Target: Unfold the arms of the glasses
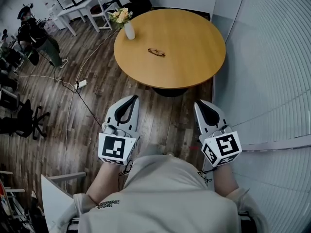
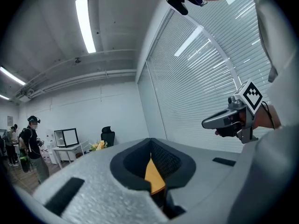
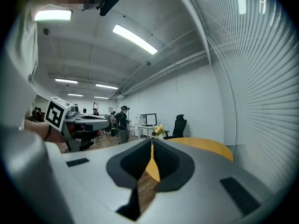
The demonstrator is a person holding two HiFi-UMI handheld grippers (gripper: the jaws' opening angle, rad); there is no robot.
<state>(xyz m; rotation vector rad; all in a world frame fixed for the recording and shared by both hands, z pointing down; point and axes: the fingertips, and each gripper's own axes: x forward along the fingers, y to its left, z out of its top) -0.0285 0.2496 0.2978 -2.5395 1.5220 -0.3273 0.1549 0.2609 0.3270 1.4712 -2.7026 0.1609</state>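
**Q:** Finger state?
**A:** Both pairs are pressed together, with nothing between them. My left gripper (image 1: 133,99) and my right gripper (image 1: 198,104) are side by side, apart from each other, above the dark plank floor (image 1: 97,72).

**Q:** Where is the task item?
**A:** The thin brown-framed glasses (image 1: 156,52) lie on the round orange-brown wooden table (image 1: 194,62), near its middle and slightly left. They are well apart from both grippers. I cannot tell whether the arms are folded.

**Q:** Edges and clearance?
**A:** The table's near edge lies beyond my fingertips, with bare floor between. Its right edge runs close to the wall of white slatted blinds (image 1: 272,81). The floor on the left is open, crossed by a dark cable (image 1: 89,106).

**Q:** Counts?
**A:** One table, one pair of glasses and two grippers. There is also one white vase of yellow flowers (image 1: 129,30) at the table's far-left rim, apart from the glasses.
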